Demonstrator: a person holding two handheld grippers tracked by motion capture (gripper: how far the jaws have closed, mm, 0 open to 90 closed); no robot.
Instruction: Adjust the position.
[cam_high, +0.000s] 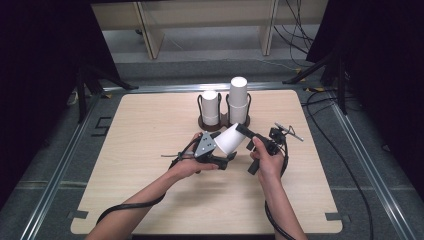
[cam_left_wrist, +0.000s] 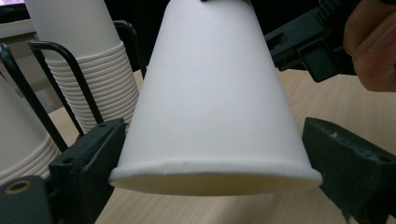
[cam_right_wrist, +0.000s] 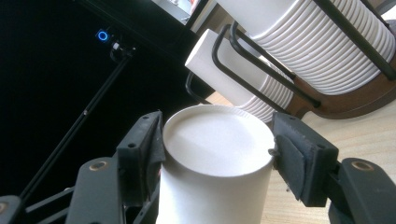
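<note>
High view, cup: a white paper cup (cam_high: 229, 140) sits at the frame's centre, tilted, above the bench (cam_high: 150, 190), between the two tools.
High view, right hand-held gripper (cam_high: 243, 131): right of centre, clamped on the cup's closed end.
High view, left hand-held gripper (cam_high: 227, 156): left of centre, at the cup's rim.
High view, rack: a dark cup rack (cam_high: 224, 120) with two white stacks stands upper centre.
Left gripper view, cup (cam_left_wrist: 212, 98): centre frame, rim at the bottom; left pad touching the rim, right pad just apart, so the jaws stand apart around it.
Left gripper view, stacks (cam_left_wrist: 88, 60): upper left.
Right gripper view, cup (cam_right_wrist: 217, 163): lower centre, both pads pressed on its base end.
Right gripper view, rack (cam_right_wrist: 345, 100): upper right.
Writing: the cups' visible sides are plain white.
</note>
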